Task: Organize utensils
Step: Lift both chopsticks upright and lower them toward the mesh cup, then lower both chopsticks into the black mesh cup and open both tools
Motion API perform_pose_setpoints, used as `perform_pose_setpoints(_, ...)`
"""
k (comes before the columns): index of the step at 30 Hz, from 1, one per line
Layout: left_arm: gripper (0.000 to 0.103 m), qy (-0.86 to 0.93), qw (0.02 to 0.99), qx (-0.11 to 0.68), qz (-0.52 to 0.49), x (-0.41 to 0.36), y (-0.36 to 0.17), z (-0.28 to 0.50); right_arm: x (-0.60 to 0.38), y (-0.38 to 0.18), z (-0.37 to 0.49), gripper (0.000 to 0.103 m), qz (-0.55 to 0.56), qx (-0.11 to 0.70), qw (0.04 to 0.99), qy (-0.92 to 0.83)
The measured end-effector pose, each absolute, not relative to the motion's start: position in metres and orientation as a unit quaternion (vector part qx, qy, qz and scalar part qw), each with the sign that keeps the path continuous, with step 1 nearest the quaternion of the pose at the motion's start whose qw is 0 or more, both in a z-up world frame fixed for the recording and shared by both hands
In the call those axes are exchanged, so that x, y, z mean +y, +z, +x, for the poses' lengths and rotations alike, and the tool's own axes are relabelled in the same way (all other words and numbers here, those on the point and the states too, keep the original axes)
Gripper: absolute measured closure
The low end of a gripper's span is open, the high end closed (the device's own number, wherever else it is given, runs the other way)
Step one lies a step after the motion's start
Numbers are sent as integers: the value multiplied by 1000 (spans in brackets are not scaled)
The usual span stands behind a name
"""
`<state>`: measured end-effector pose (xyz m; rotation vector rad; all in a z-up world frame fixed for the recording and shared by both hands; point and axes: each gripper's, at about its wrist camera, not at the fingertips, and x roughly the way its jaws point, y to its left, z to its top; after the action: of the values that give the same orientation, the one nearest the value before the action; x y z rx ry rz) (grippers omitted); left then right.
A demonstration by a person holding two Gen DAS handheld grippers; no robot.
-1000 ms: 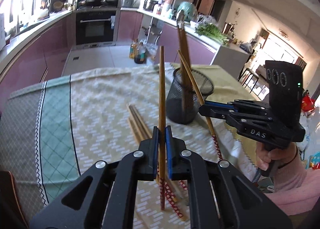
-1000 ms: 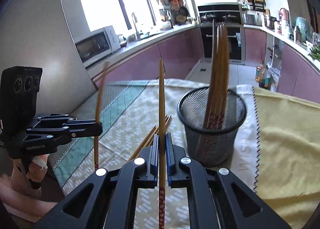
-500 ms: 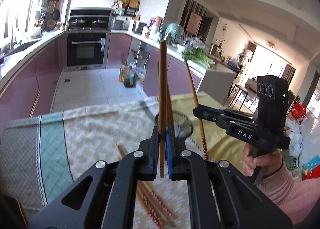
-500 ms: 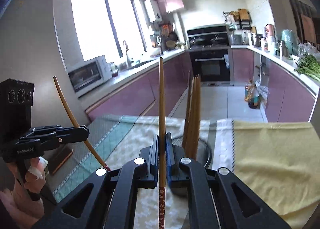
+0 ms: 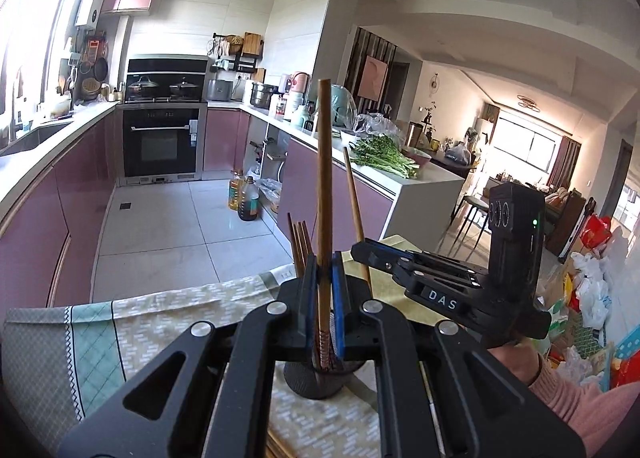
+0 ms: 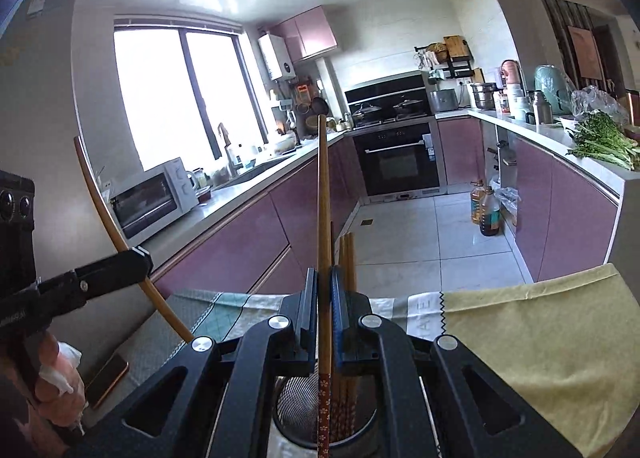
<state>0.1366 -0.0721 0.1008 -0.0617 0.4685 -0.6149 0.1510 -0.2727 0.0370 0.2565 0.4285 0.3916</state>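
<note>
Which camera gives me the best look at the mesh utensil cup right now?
The right wrist view: the mesh cup shows its open mouth with chopsticks standing inside. The left wrist view catches only its dark lower wall, below the left gripper.

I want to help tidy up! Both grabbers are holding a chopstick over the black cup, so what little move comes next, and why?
Probably lower a little, then let go. The right gripper clamps its chopstick upright, the patterned tip already above the mesh cup where other chopsticks stand. The left gripper holds its chopstick likewise.

Left tool [image 5: 325, 290] clamping upright chopstick [image 5: 324, 178] — above mesh holder [image 5: 316, 382], right tool [image 5: 372, 254] beside
</note>
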Motion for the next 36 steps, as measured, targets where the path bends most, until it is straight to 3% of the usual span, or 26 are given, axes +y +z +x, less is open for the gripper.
perform_pose_setpoints(10, 96, -296, 911, 286, -3, -95, 66, 167, -273, 23, 173, 97, 138, 209, 954, 165)
perform_pose_setpoints(29, 95, -297, 877, 377, 12, -109, 6, 211, -259, -17, 183, 96, 94, 339, 921, 165)
perform_pose_setpoints(36, 86, -282, 886, 368, -13, -97, -5, 209, -264, -18, 173, 82, 104, 329, 926, 156)
